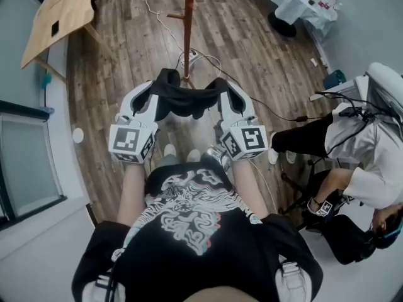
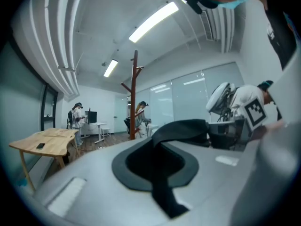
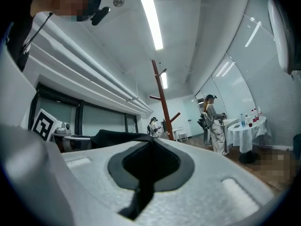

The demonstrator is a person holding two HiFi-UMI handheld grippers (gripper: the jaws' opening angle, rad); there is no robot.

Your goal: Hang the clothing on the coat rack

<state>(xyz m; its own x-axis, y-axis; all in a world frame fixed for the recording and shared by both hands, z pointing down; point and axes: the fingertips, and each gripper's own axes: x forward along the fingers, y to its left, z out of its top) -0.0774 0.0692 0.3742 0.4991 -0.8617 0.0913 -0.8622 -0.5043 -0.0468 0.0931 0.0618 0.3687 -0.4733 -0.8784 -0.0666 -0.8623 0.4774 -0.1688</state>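
We are in an office-like test lab: a plank floor [image 1: 252, 61] strewn with loose cables [image 1: 208, 58], glass partitions [image 2: 188, 100], and strip lights [image 3: 151, 20] on a white ceiling. Around the room we see a wooden table [image 2: 44, 142], a desk [image 2: 94, 125] with a monitor, a white-draped table [image 3: 247, 131] holding bottles and a coat rack [image 3: 162, 98] — and other people [image 3: 214, 124] in head-mounted gear, with one seated person [image 1: 359, 137] hung with wires.

Long ceiling lights [image 2: 155, 20] give bright, cool, even light, glaring white themselves, with only soft shadows on the wooden floor [image 1: 126, 74]. Every view bends toward dark rounded edges, and the near clothing [image 2: 181, 128] is blurred while the far room is sharp.
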